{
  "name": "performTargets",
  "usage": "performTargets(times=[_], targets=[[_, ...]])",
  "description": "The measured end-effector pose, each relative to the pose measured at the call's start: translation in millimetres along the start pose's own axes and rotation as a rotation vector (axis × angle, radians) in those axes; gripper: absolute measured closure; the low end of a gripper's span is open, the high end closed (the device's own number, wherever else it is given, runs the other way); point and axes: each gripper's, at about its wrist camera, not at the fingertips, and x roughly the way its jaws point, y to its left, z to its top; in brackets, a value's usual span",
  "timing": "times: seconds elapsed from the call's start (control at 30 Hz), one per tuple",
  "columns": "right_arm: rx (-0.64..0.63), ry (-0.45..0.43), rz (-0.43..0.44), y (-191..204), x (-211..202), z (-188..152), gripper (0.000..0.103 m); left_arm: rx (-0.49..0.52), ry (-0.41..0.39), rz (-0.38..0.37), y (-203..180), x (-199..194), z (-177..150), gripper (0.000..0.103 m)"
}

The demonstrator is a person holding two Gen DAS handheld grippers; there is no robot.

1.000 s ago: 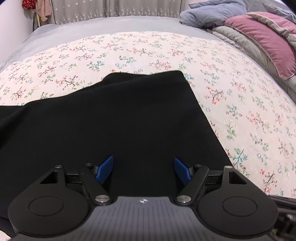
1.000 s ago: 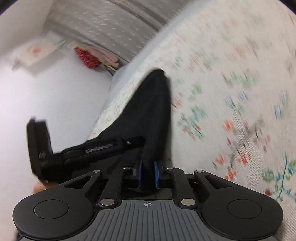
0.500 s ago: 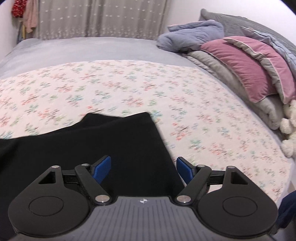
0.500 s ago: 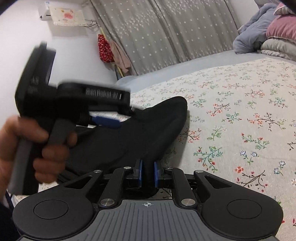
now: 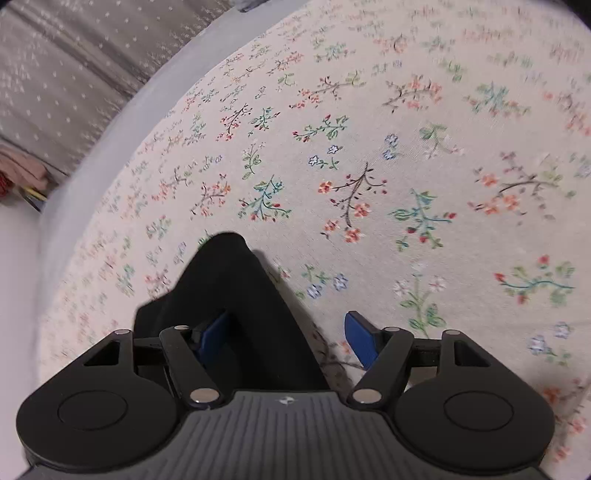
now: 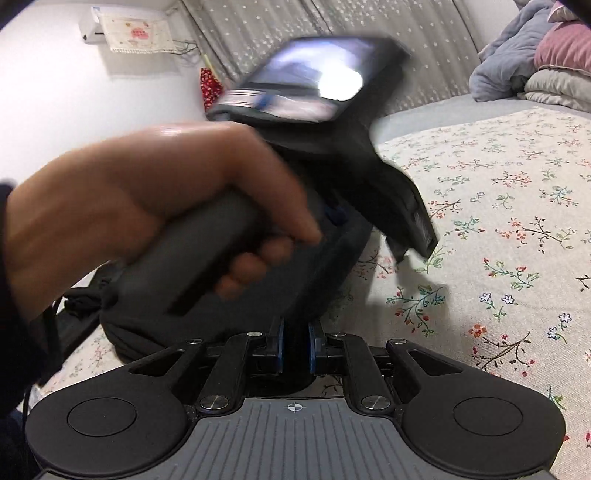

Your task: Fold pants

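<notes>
The black pants (image 5: 236, 291) lie bunched on the floral bedspread (image 5: 406, 166). My left gripper (image 5: 286, 336) points down over their folded edge, jaws closing. Cloth lies between them on the left pad's side, while the right pad hangs over bare sheet and does not press. In the right wrist view my right gripper (image 6: 295, 347) is shut on a fold of the pants (image 6: 332, 280), low in the middle. A hand (image 6: 155, 206) holding the blurred left tool fills that view and hides most of the pants.
Folded blankets and a pink pillow (image 6: 546, 62) are piled at the far right of the bed. A grey dotted curtain (image 6: 280, 29) hangs behind it, with an air conditioner (image 6: 129, 26) on the white wall. Grey sheet (image 5: 122, 122) borders the bedspread's far edge.
My left gripper has swung across and rolled, from facing the bed's far end to looking down at the pants' edge, jaws slightly narrower. The right gripper keeps its grip on the fold.
</notes>
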Motion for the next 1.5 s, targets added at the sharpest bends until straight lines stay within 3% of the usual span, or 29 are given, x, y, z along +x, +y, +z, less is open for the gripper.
performTargets(times=[0.03, 0.07, 0.17, 0.33, 0.43, 0.5, 0.53, 0.67, 0.7, 0.73, 0.77, 0.9, 1.1, 1.27, 1.5], targets=[[0.007, 0.001, 0.007, -2.2, -0.2, 0.4, 0.091, -0.001, 0.009, 0.014, 0.3, 0.7, 1.6, 0.031], [0.015, 0.001, 0.014, -4.4, -0.7, 1.1, 0.091, -0.005, 0.020, 0.033, 0.3, 1.6, 2.8, 0.048], [0.030, 0.002, 0.027, -8.9, -2.8, 2.9, 0.091, -0.012, 0.034, 0.072, 4.7, 7.0, 0.1, 0.070], [0.012, 0.015, 0.012, -6.3, -0.3, 2.0, 0.090, -0.186, -0.019, 0.026, 32.0, 1.9, -5.8, 0.074], [0.021, 0.051, -0.024, -11.0, 10.0, -1.9, 0.083, -0.289, -0.056, -0.020, 47.0, -1.4, -9.9, 0.074], [0.030, 0.054, -0.071, -16.1, 10.2, -3.8, 0.058, -0.344, -0.076, -0.040, 55.6, -5.6, -16.1, 0.074], [0.035, 0.039, -0.093, -18.9, 10.5, -4.4, 0.039, -0.370, -0.086, -0.047, 59.5, -7.8, -18.8, 0.074], [0.082, 0.027, -0.043, -24.4, 16.8, -5.3, 0.034, -0.452, -0.117, -0.075, 73.2, -16.9, -24.6, 0.074], [0.078, 0.030, -0.035, -24.6, 18.3, -5.0, 0.037, -0.471, -0.124, -0.083, 77.7, -18.4, -26.7, 0.074], [0.081, 0.036, -0.021, -23.6, 19.9, -5.0, 0.058, -0.490, -0.128, -0.089, 80.8, -21.2, -28.5, 0.074], [0.105, 0.053, 0.016, -24.9, 22.0, -4.7, 0.092, -0.511, -0.128, -0.100, 84.8, -21.1, -30.4, 0.075], [0.120, 0.034, 0.040, -19.9, 14.9, -2.5, 0.092, -0.541, -0.131, -0.100, 88.6, -21.3, -37.6, 0.075], [0.171, 0.005, 0.098, -18.9, -9.1, 16.5, 0.095, -0.639, -0.132, -0.173, 97.6, -33.3, -28.0, 0.075], [0.106, -0.042, 0.081, -21.9, -49.6, 40.0, 0.095, -0.661, -0.162, -0.229, 85.4, -61.2, 2.2, 0.075], [0.057, -0.051, -0.015, -68.9, -121.3, 83.8, 0.095, -0.678, -0.261, -0.321, 41.4, -112.0, 63.6, 0.075]])
